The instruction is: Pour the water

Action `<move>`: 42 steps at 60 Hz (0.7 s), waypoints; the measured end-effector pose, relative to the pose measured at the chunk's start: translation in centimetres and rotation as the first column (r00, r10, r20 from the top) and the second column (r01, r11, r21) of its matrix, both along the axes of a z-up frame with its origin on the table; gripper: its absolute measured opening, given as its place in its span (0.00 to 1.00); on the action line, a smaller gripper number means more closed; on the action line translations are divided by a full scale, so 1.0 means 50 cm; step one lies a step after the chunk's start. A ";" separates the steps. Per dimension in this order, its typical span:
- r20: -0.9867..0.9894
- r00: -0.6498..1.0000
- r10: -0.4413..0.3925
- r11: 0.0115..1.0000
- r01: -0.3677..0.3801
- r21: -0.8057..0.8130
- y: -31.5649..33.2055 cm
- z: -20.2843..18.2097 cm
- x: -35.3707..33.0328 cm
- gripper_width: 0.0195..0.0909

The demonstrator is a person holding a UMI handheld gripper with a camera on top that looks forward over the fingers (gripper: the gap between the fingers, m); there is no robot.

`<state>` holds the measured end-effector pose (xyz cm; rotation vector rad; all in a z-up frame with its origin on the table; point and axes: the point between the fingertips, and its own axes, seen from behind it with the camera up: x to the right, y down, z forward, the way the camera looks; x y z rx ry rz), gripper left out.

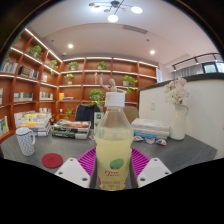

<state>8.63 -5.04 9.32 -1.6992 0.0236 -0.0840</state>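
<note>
A clear plastic bottle [113, 143] of pale yellow liquid, with a white neck and a green-leaf label, stands upright between my fingers. My gripper [113, 170] is shut on the bottle, both magenta pads [88, 162] pressing its lower sides. The bottle's red cap [52, 160] lies on the grey table to the left. A white mug [25, 141] stands further left on the table.
Beyond the bottle the grey table [185, 152] holds a stack of books [70, 129], a white box [151, 128] and a white vase of flowers [178, 112] at the right. Wooden shelves [95, 80] with plants line the back wall.
</note>
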 end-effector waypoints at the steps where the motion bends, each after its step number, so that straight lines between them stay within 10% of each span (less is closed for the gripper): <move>1: -0.003 1.000 -0.002 1.000 0.002 -0.001 -0.001 -0.001 -0.003 0.37; 8: -0.010 1.000 -0.007 1.000 0.008 0.010 0.002 0.002 0.003 0.22; 25: 0.062 0.998 0.027 1.000 -0.027 -0.005 0.011 0.003 -0.016 0.21; 42: 0.613 0.768 0.185 0.982 -0.158 -0.098 0.054 0.048 -0.120 0.21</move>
